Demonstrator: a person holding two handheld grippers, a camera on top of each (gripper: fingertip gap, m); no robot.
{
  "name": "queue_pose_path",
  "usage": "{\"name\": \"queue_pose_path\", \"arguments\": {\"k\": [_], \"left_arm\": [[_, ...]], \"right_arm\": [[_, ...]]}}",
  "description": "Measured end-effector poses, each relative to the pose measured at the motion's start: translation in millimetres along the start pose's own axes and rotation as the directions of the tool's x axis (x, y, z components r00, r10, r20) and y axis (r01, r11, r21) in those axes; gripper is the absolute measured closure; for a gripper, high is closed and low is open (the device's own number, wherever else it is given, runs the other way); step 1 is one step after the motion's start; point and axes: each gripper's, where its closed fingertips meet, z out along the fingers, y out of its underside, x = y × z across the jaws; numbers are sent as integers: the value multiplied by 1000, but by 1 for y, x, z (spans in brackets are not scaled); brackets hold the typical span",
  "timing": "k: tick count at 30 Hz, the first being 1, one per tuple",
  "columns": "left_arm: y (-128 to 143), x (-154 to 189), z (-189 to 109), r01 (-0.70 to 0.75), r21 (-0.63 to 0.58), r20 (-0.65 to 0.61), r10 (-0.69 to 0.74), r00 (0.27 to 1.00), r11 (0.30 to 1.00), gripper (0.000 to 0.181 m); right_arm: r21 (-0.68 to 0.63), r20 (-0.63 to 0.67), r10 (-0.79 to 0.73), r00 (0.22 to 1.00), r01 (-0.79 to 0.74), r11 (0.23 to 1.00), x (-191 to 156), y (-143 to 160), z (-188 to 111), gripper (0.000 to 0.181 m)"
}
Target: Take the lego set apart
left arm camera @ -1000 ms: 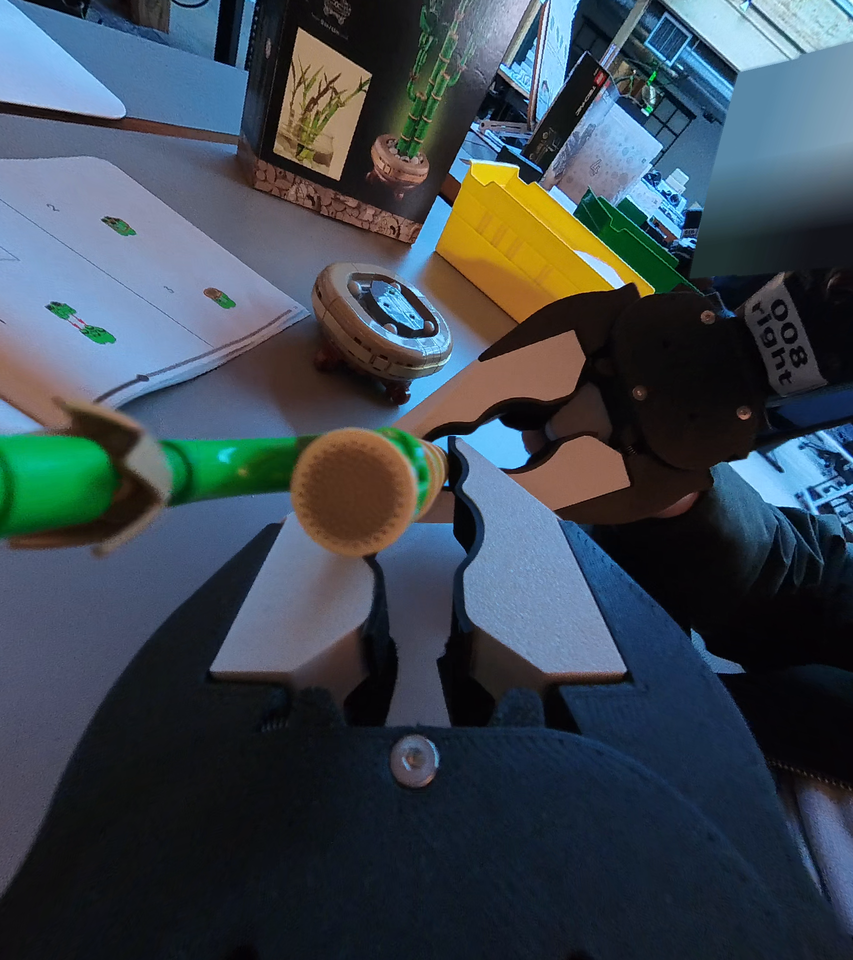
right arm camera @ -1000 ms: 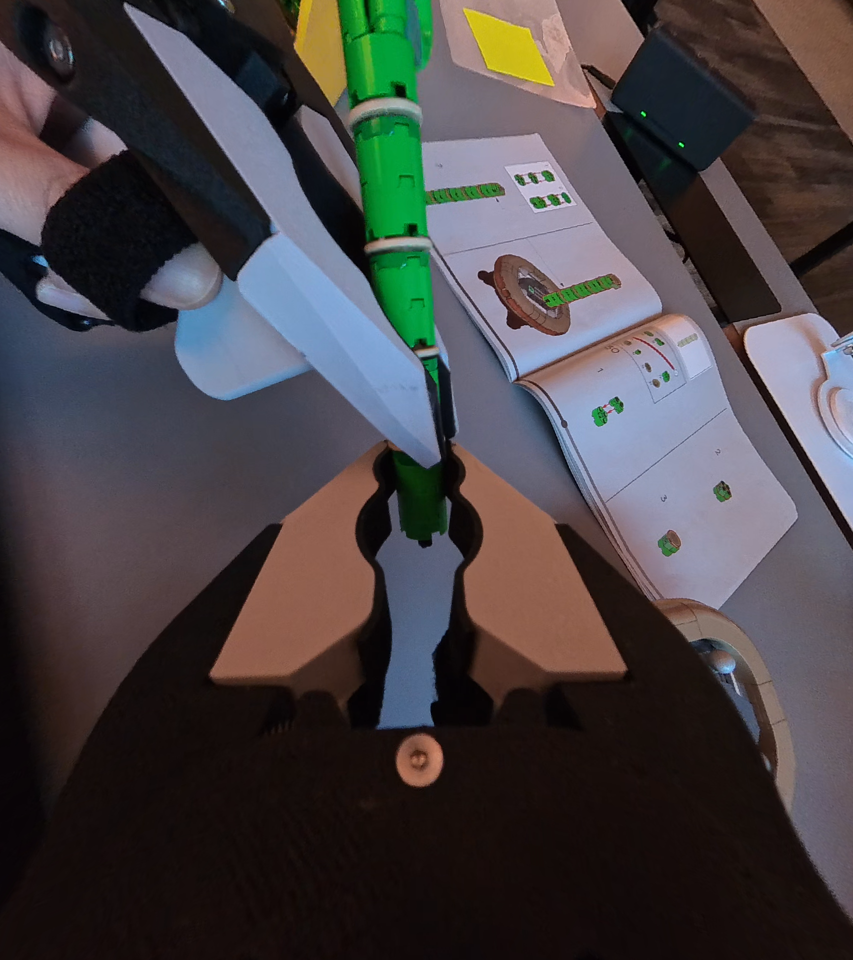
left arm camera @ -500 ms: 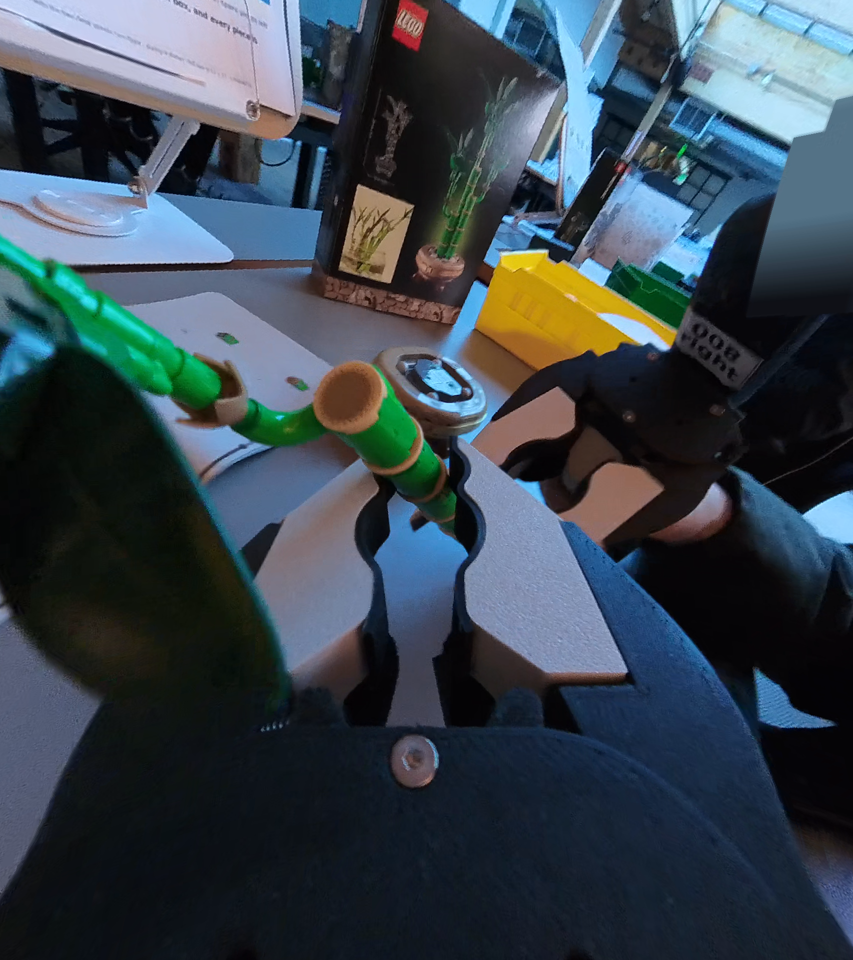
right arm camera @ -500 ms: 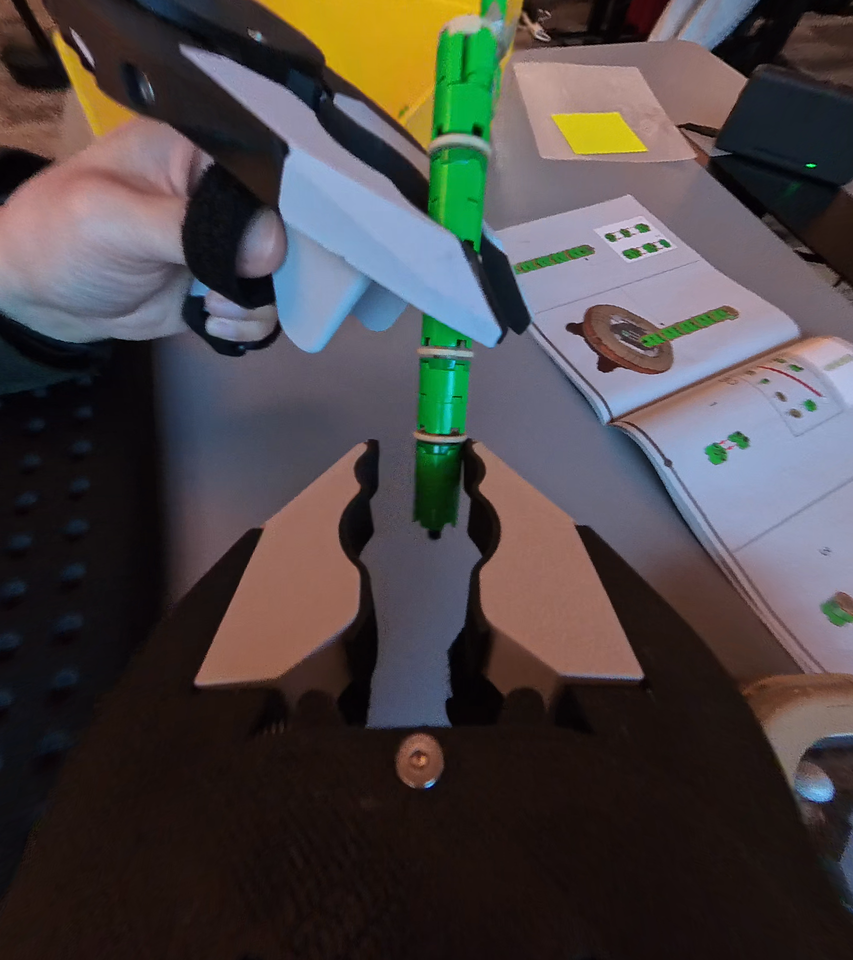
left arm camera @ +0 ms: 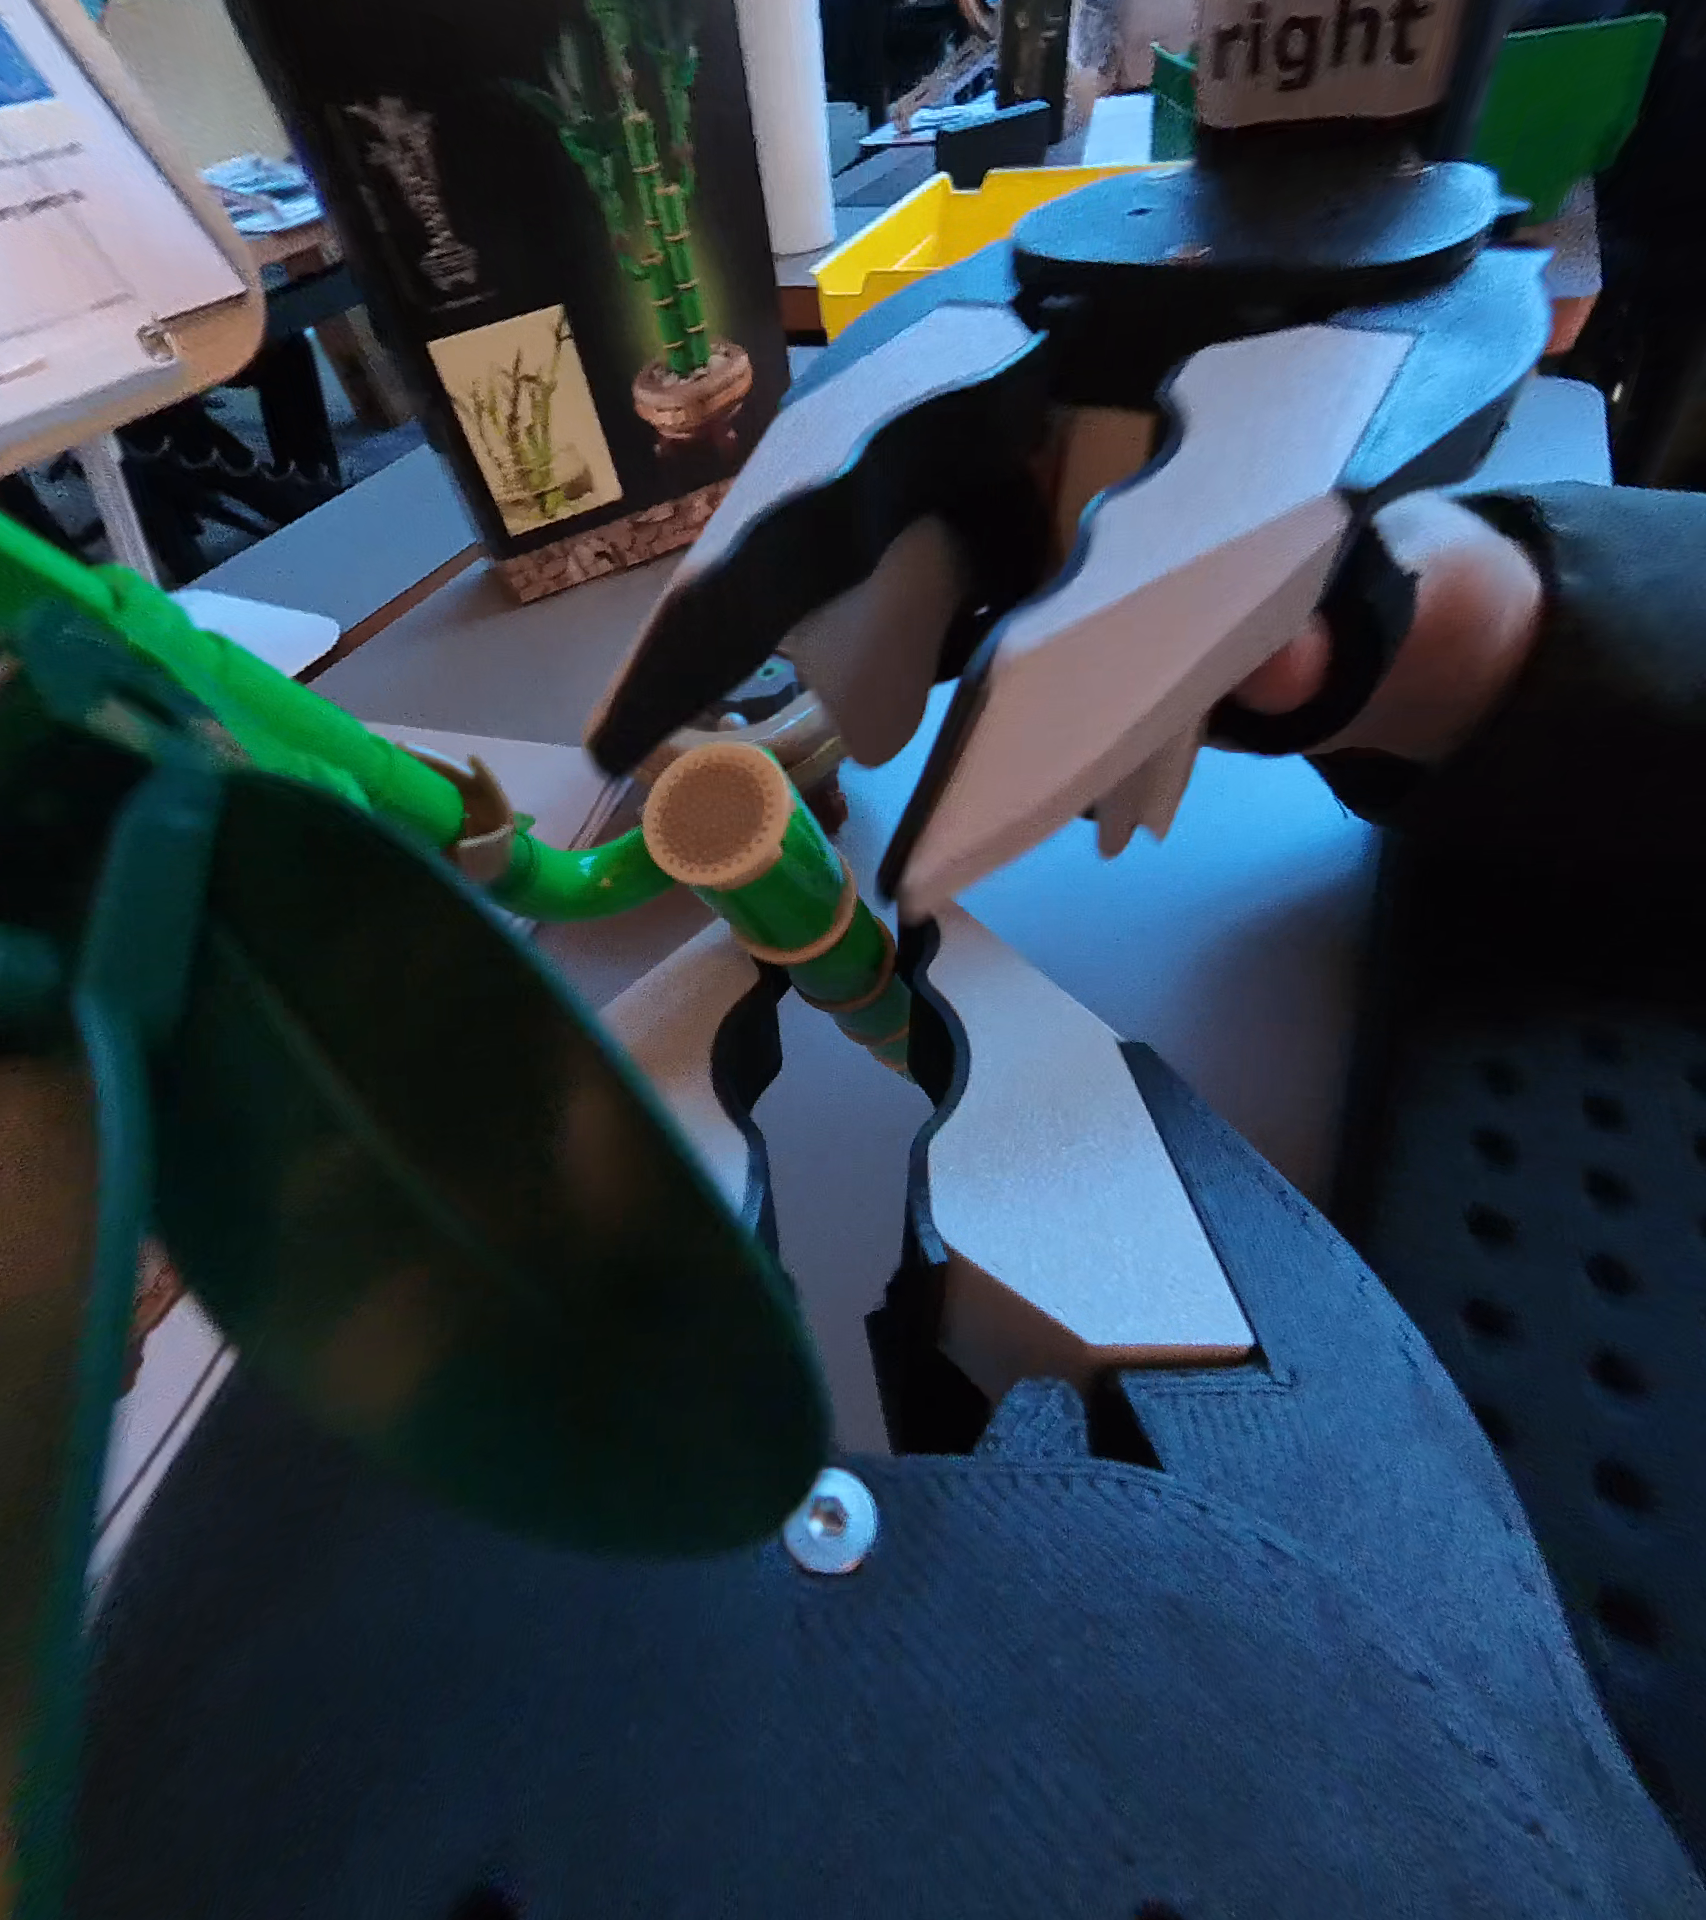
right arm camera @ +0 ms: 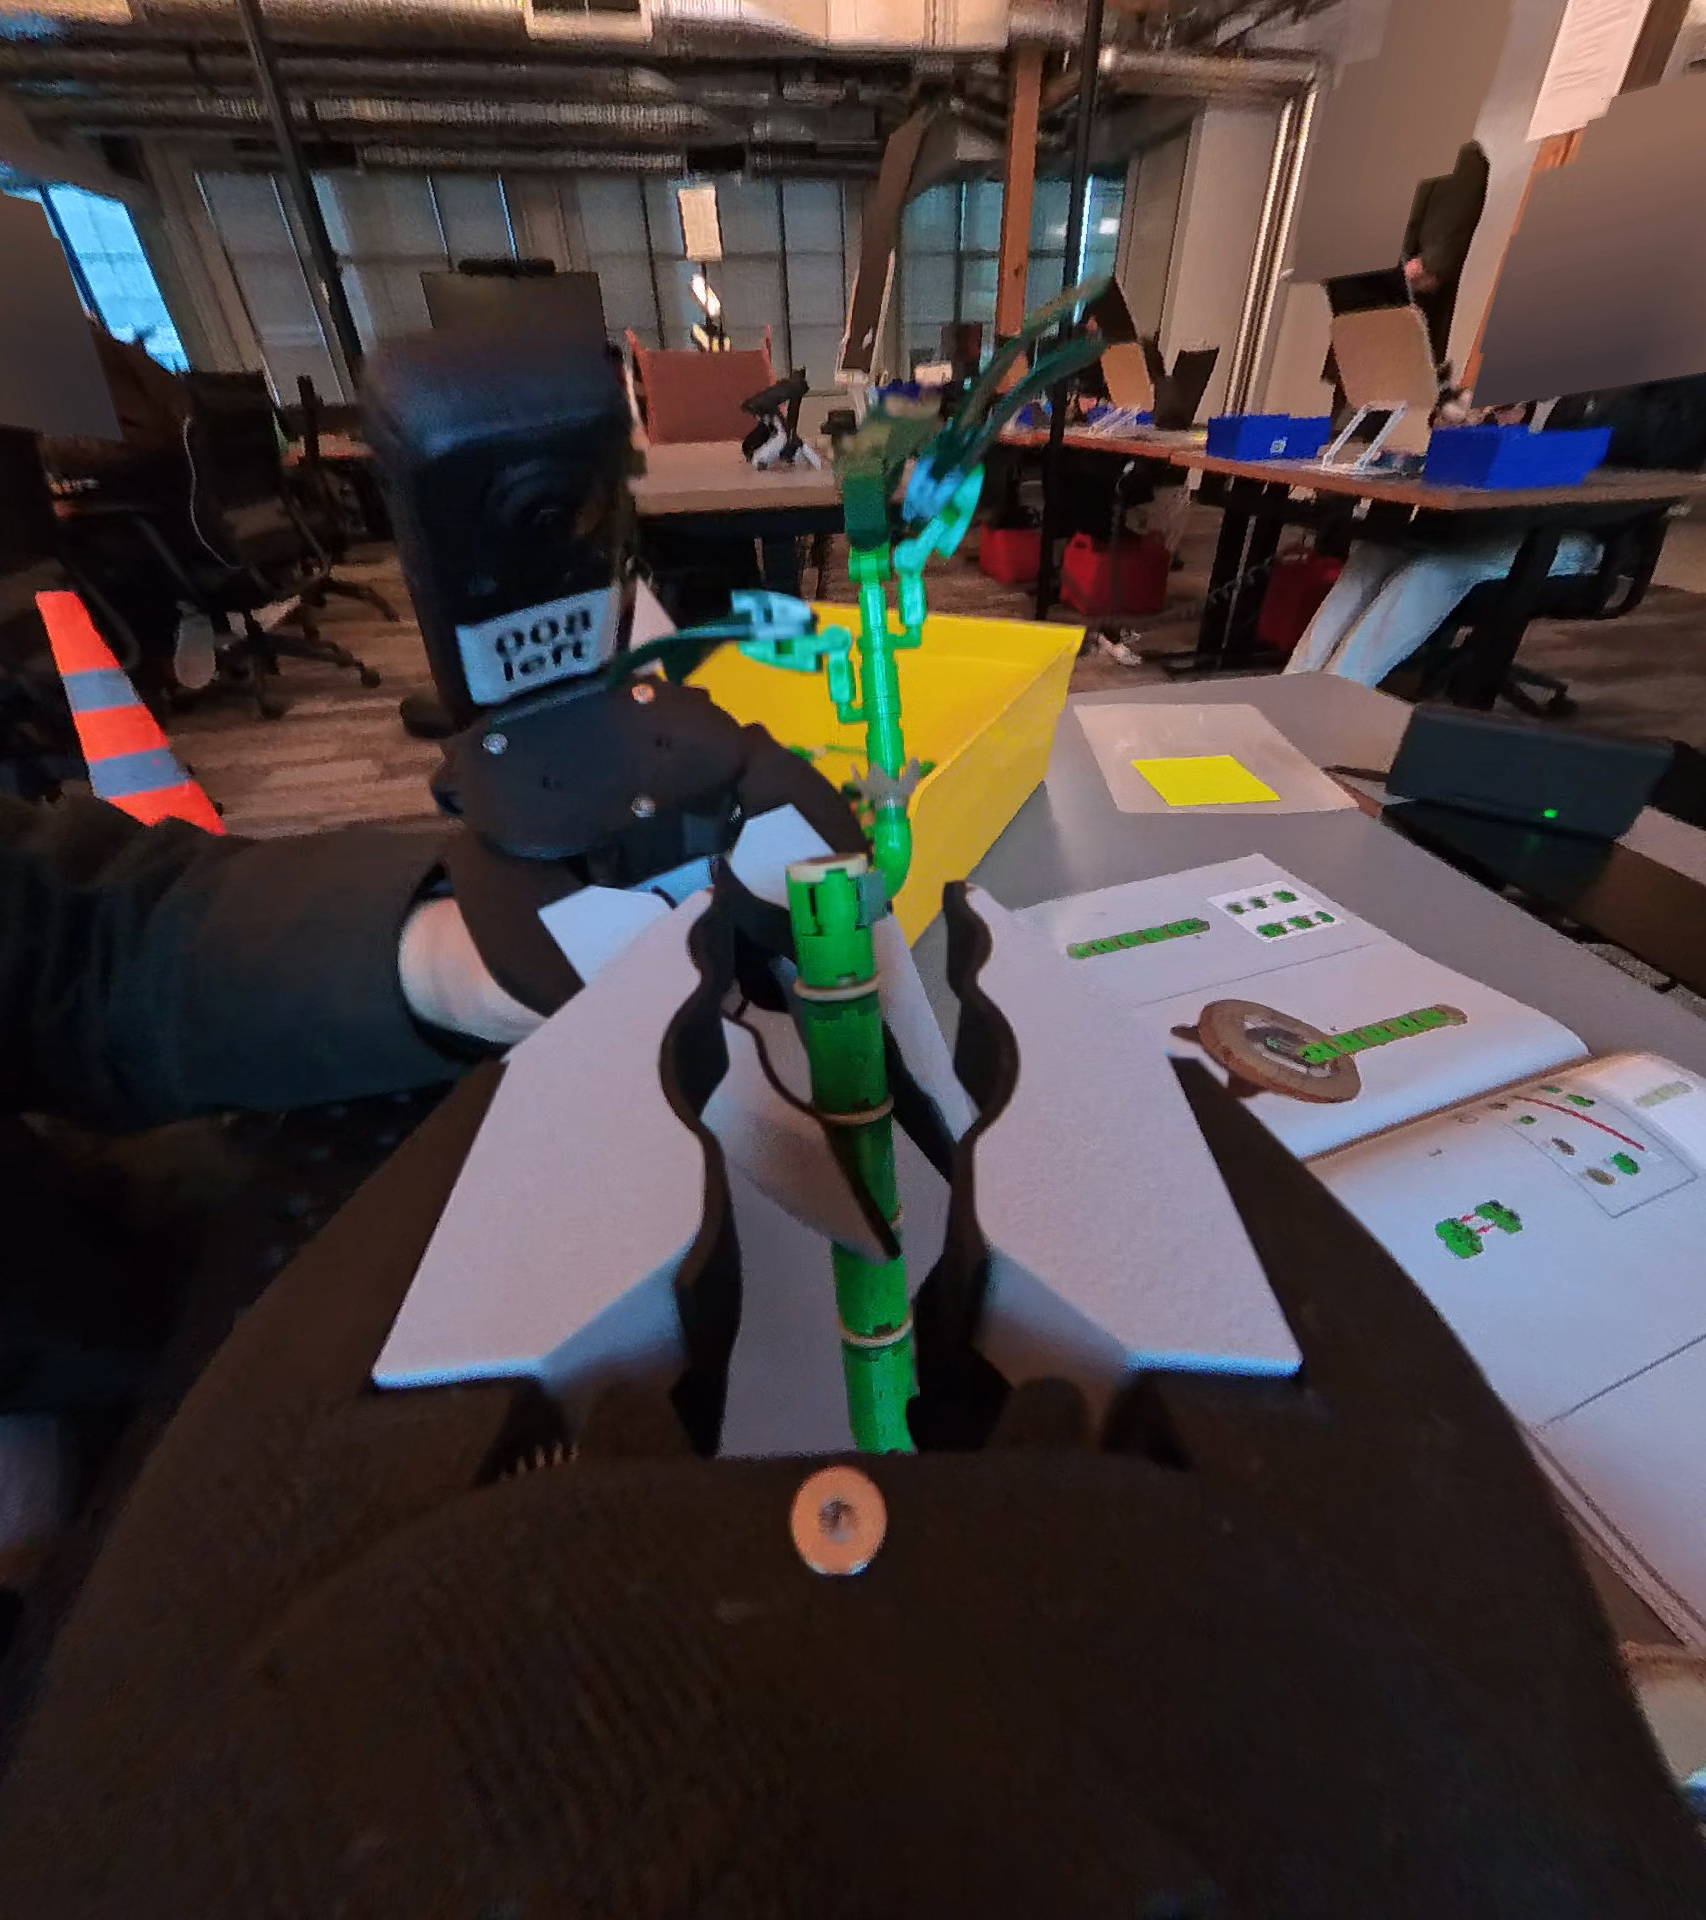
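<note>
grey desk, instruction booklet at 3 o'clock | left gripper clamps bamboo stalk | right gripper agape around it | advice: close low, pull straight along stalk

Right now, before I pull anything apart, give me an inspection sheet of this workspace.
Surface: grey table, mostly covered on the right.
Job's things: green bamboo stalk held upright in the air; a dark leaf blocks part of the left wrist view.
Clutter: open instruction booklet, yellow bin, set box, black box with a green light.
Grippers: left gripper clamps the stalk; right gripper has its fingers apart around the stalk.
Cables: nothing seen.
Surroundings: open office with desks, blue bins and an orange cone.
</note>
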Motion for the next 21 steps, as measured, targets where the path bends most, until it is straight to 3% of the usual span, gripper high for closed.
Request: {"name": "queue_pose_path", "arguments": {"k": [2, 3, 6, 7, 9, 11, 15, 18, 21], "left_arm": [[-1, 5, 2, -21, 6, -10, 21, 1000, 1000, 165], [-3, 7, 1, -25, 16, -19, 25, 1000, 1000, 165], [-9, 10, -1, -32, 63, -26, 33, 999, 998, 164], [-12, 8, -3, -35, 87, -9, 36, 999, 996, 161], [-17, -3, -8, -44, 144, 70, 34, 997, 989, 133], [-14, -13, -11, -3, 136, 93, -10, 996, 991, 127], [-28, -17, -25, 192, 228, -45, -186, 981, 955, 105], [-44, -21, -43, 281, 338, -129, -252, 959, 898, 106], [-46, -26, -49, 390, 344, -209, -335, 919, 854, 107]], "right_arm": [[-66, 22, -15, 1000, 17, 998, -5, 13, 6, 142], [-99, 32, -28, 999, 31, 995, -7, 19, 8, 154], [-94, -8, -106, 994, 104, 990, -5, 15, 6, 164], [-96, -33, -129, 991, 126, 987, -2, 12, 3, 164], [-108, -135, -212, 968, 198, 974, 11, 7, -5, 164], [-176, -234, -304, 924, 267, 948, 29, 8, -16, 164], [-305, -343, -409, 846, 311, 900, 53, 15, -29, 165], [-396, -373, -482, 792, 334, 855, 62, 22, -32, 164], [-481, -360, -583, 728, 390, 785, 65, 28, -31, 164]]}}
